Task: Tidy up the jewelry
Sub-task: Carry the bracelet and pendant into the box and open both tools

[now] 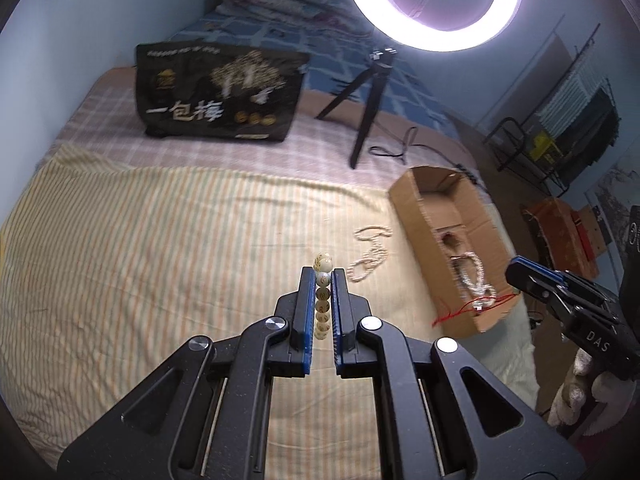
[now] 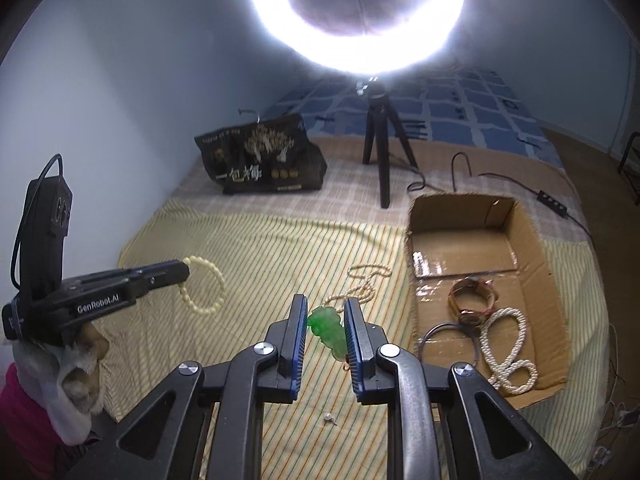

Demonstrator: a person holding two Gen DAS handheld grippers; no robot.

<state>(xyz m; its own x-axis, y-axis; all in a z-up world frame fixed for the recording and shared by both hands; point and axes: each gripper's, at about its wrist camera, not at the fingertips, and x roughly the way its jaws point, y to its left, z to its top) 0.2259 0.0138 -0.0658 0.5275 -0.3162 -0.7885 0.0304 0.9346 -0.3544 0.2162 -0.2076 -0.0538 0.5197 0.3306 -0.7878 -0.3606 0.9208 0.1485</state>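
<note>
Gripping: bead bracelet between left jaws; green pendant between right.

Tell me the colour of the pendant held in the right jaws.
Translucent green pendant, clearest in the right wrist view.

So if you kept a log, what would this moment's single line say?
left gripper: shut on bead bracelet | right gripper: shut on green pendant | cardboard box: holds pearl necklace, bangles
</note>
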